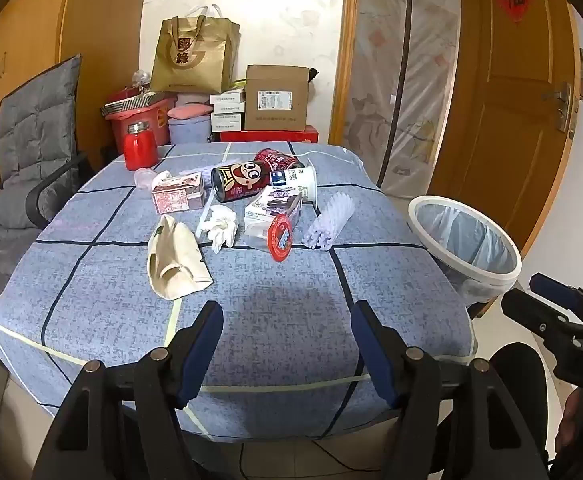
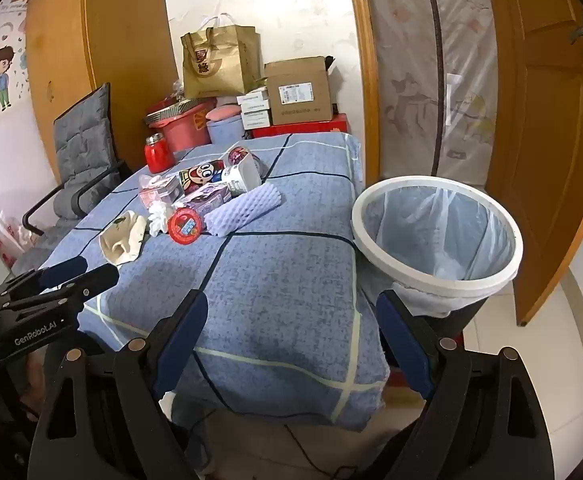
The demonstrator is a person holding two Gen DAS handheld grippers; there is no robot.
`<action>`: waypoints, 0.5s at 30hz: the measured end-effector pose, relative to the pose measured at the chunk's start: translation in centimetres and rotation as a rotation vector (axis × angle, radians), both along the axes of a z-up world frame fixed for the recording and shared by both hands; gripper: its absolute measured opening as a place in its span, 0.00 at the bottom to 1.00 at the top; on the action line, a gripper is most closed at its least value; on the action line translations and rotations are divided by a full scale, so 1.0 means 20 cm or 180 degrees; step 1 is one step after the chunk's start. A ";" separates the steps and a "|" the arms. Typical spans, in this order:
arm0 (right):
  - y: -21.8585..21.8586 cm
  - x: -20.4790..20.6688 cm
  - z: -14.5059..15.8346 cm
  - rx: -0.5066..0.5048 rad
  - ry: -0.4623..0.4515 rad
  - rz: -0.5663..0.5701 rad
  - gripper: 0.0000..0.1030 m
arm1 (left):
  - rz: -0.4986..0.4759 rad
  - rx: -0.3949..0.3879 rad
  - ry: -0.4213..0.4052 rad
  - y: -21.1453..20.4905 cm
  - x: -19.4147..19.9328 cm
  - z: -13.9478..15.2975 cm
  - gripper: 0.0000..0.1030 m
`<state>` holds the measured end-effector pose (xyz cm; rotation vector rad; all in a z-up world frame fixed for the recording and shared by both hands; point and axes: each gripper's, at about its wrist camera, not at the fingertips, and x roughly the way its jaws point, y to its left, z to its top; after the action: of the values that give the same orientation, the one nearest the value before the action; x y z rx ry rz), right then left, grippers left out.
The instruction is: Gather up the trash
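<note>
Ahead of both my pairs of fingers lies the tabletop (image 1: 275,304), draped in a blue cloth with dark and pale grid lines. Off its right edge, just ahead of my right fingers, stands the trash bin (image 2: 435,276), a white-rimmed basket lined with a clear bag, its mouth tilted toward me.

The trash sits in a loose cluster well beyond my fingers, toward the far half of the tabletop. Largest, nearest my left fingers, is a crumpled cream paper bag (image 1: 177,258). Right of it and farther off lies a ridged lavender foam wrap (image 1: 329,220). Behind that are a purple-and-white milk carton (image 1: 273,212), a pink carton (image 1: 177,198), a red cartoon can (image 1: 239,182) on its side, a white cup (image 1: 297,180) tipped over, and a second red can (image 1: 277,159) behind them. A crumpled white tissue (image 1: 221,226) lies between the paper bag and the milk carton, and a round red lid (image 1: 279,238) leans against that carton's near side. A red jar (image 1: 139,146) stands upright at the far left corner.

My left gripper (image 1: 287,352) hangs over the near part of the cloth, fingers spread wide, holding nothing. My right gripper (image 2: 291,344) hangs over the near right corner, fingers equally wide apart and empty, the right one just in front of the bin.
</note>
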<state>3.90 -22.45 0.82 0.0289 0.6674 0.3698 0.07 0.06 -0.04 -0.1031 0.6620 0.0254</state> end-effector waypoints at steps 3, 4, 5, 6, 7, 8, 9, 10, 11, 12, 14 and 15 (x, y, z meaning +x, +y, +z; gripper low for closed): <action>0.01 0.01 -0.01 -0.0061 0.0011 0.0010 0.84 | -0.0001 -0.0001 -0.0016 0.00 0.00 0.00 0.64; 0.00 0.02 -0.01 -0.0061 0.0008 0.0010 0.84 | 0.0005 0.0006 -0.0025 0.01 0.00 0.00 0.64; 0.00 0.02 -0.01 -0.0057 0.0008 0.0010 0.84 | 0.0018 0.0023 -0.0026 0.00 0.01 0.00 0.64; 0.02 0.01 -0.01 -0.0111 -0.0017 0.0012 0.84 | 0.0017 0.0021 -0.0028 0.00 0.01 -0.01 0.64; 0.02 0.00 0.00 -0.0104 -0.0018 0.0008 0.84 | 0.0011 0.0016 -0.0030 0.00 0.01 -0.01 0.64; 0.02 0.00 0.00 -0.0100 -0.0018 0.0008 0.84 | 0.0007 0.0019 -0.0032 0.00 0.01 -0.01 0.64; 0.02 0.01 0.01 -0.0113 -0.0001 0.0015 0.84 | 0.0006 0.0028 -0.0036 0.00 0.02 -0.01 0.64; 0.03 0.01 0.01 -0.0111 -0.0001 0.0011 0.84 | -0.0005 0.0026 -0.0042 0.00 0.02 -0.02 0.64; 0.03 0.01 0.01 -0.0103 -0.0002 0.0013 0.84 | -0.0013 0.0020 -0.0045 0.00 0.02 -0.02 0.64; 0.03 0.01 0.02 -0.0104 -0.0004 0.0013 0.84 | -0.0022 0.0015 -0.0042 -0.02 0.03 -0.01 0.64; 0.04 0.01 0.02 -0.0103 -0.0002 0.0016 0.84 | -0.0034 0.0009 -0.0053 -0.01 0.01 0.02 0.64; 0.02 0.00 0.02 -0.0092 0.0000 0.0010 0.84 | -0.0040 0.0008 -0.0060 -0.02 0.01 0.03 0.64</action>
<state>3.96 -21.97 1.13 0.0004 0.6728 0.3633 0.17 -0.25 0.47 -0.0968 0.6438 0.0133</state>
